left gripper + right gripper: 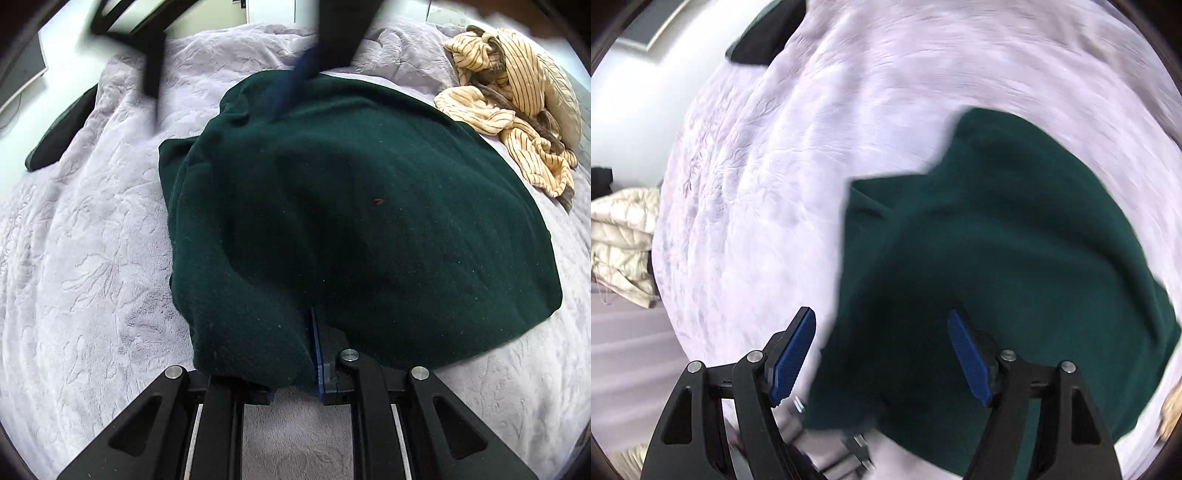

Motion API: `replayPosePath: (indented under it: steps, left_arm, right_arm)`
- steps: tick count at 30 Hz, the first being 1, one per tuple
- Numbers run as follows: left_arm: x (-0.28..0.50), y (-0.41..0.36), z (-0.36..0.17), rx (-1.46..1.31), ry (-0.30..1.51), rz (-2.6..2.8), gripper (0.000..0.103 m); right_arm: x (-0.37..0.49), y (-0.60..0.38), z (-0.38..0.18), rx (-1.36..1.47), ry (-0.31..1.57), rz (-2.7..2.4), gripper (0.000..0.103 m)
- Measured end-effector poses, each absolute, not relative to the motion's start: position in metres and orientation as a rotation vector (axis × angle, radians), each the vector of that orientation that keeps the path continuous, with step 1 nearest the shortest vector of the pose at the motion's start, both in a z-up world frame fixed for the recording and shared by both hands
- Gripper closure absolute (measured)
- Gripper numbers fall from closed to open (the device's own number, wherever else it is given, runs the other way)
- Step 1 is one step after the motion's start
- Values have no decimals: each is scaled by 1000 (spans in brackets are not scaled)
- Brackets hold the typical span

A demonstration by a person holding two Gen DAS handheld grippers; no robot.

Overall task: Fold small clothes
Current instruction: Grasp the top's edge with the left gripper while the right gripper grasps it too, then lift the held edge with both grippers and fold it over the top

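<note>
Dark green fleece, the garment [362,221] lies spread over the middle of a pale lilac bedspread [92,258] with an embossed leafy pattern; a tiny red mark, unreadable, shows on its cloth. The left gripper [295,354] pinches the garment's near hem, its blue pads pressed together on the fold. The right gripper [882,354] hangs blurred above the cloth, jaws spread and holding nothing. A crumpled cream striped garment [517,110] sits toward the bed's far right corner.
</note>
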State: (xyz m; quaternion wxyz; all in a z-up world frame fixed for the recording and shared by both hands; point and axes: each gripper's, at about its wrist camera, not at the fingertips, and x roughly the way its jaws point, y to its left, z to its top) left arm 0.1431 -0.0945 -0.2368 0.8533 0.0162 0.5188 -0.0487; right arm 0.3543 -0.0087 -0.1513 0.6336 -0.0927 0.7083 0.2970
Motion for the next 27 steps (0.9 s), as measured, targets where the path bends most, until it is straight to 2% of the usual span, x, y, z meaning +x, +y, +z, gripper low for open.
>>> replayPosePath:
  steps: [8, 10, 11, 12, 13, 14, 19, 27]
  left_arm:
    - [132, -94, -240, 17, 1051, -118, 87]
    - [133, -94, -240, 6, 1050, -121, 87]
    - [134, -92, -239, -5, 1051, -121, 87]
    - [135, -91, -236, -14, 1051, -120, 87]
    - [137, -94, -233, -22, 1045, -124, 87]
    - [137, -95, -228, -24, 1033, -131, 87]
    - [136, -116, -198, 6, 973, -207, 87]
    - [134, -172, -157, 72, 926, -341, 87]
  right_arm:
    - [354, 64, -209, -623, 1716, 610, 24]
    - [350, 70, -216, -694, 1714, 589, 27]
    - [347, 71, -216, -739, 1692, 577, 49]
    - [344, 72, -214, -796, 1653, 555, 63]
    - [344, 68, -209, -779, 1642, 566, 68]
    - [348, 59, -201, -697, 1660, 584, 85]
    - [364, 7, -166, -327, 1670, 668, 88]
    - [374, -90, -108, 50, 1587, 727, 88]
